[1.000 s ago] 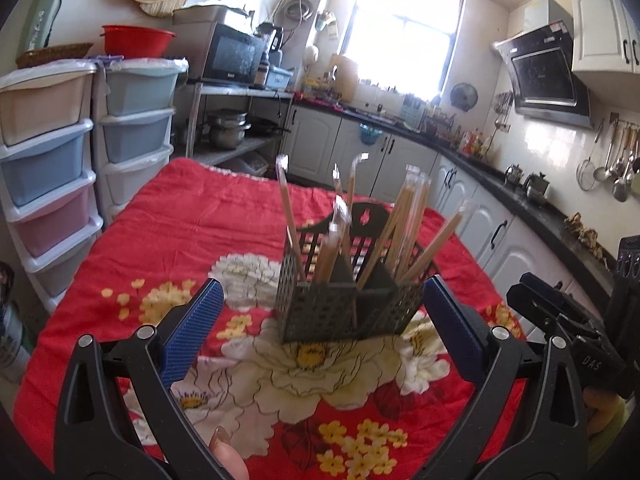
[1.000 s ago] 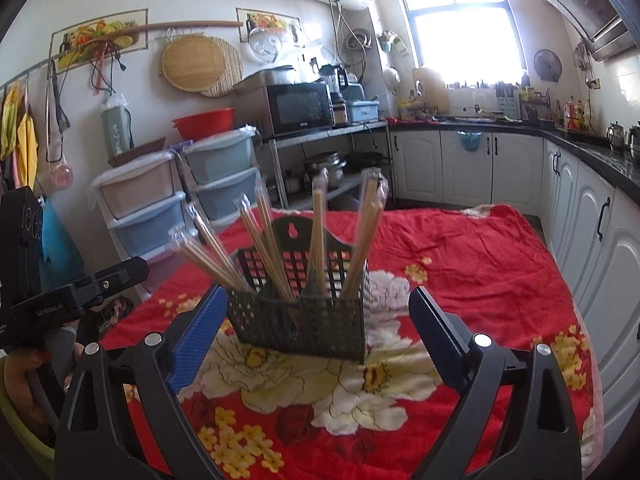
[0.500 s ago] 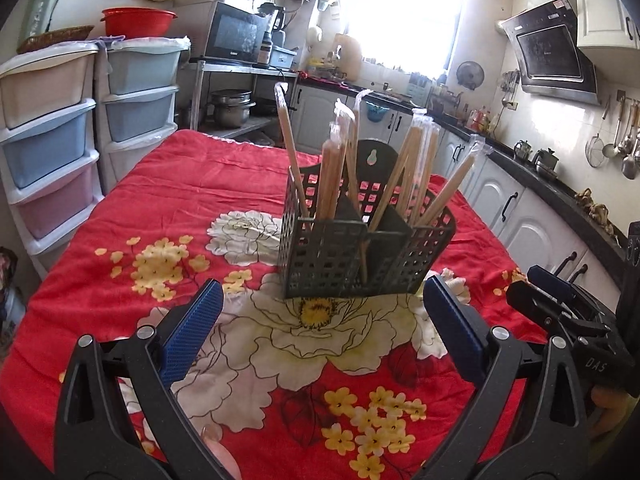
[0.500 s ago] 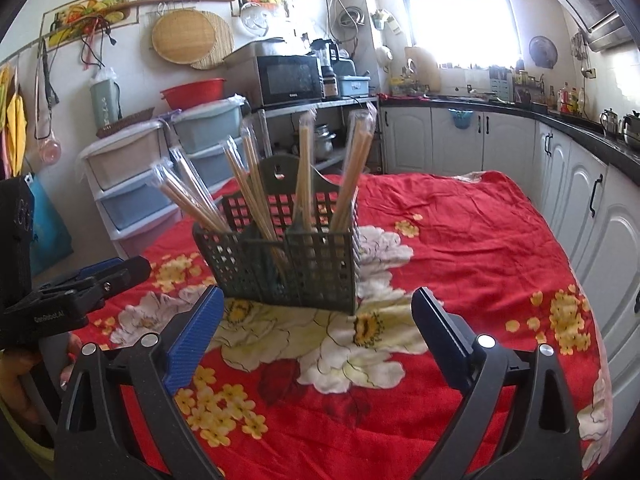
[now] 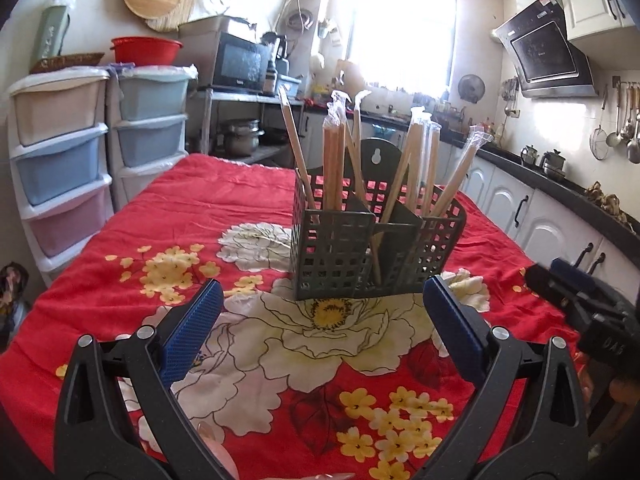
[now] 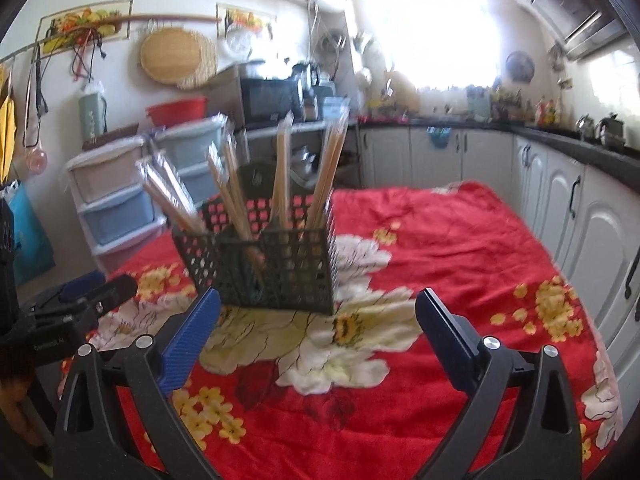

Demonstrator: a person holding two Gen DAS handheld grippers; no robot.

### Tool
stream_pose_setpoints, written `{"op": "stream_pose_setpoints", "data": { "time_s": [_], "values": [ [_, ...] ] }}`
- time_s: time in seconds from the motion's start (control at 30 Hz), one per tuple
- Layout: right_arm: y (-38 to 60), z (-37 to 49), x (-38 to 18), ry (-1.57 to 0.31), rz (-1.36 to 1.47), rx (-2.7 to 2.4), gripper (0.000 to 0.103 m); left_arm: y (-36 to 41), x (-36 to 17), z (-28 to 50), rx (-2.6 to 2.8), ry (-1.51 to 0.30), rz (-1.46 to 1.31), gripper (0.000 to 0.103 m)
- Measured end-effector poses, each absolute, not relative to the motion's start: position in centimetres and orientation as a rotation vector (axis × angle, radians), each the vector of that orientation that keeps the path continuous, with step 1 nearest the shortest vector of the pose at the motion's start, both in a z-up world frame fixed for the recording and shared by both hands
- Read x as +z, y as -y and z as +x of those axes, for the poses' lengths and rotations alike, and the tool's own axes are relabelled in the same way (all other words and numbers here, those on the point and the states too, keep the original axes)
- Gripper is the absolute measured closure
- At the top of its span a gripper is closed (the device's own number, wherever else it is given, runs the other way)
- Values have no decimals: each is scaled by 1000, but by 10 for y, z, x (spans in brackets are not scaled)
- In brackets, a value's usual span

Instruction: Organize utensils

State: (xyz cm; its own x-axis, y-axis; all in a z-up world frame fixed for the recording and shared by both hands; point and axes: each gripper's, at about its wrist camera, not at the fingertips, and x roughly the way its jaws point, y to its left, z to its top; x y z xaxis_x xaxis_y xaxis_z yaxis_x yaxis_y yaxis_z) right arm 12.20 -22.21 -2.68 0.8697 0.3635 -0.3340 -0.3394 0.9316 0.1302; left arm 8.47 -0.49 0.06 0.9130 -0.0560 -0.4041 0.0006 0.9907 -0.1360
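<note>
Left wrist view: the basket (image 5: pixel 376 240) of upright chopsticks (image 5: pixel 334 164) is seen mid-frame, straight ahead of the left tongs (image 5: pixel 320 316), spread and empty. The right tongs (image 6: pixel 318 312), just opened wide, are equally near.

Little can be read. In the left wrist view, the black body of the right gripper (image 5: pixel 568 276), at the right edge past the utensil basket (image 5: pixel 376 248), bears pale letters that look like "DAS". The lettering on the left gripper (image 6: pixel 86 288) in the right wrist view is too blurred to read.
</note>
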Motion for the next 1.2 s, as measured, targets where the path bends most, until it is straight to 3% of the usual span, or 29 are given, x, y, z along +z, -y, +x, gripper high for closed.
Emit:
{"op": "stream_pose_setpoints", "data": {
  "time_s": [0.3,1.2],
  "values": [
    [226,102,-23,-176,33,310,7,7,-1,79,-20,-349,-126,11],
    [219,102,-31,-198,11,312,7,8,1,74,-20,-317,-118,11]
  ]
}}
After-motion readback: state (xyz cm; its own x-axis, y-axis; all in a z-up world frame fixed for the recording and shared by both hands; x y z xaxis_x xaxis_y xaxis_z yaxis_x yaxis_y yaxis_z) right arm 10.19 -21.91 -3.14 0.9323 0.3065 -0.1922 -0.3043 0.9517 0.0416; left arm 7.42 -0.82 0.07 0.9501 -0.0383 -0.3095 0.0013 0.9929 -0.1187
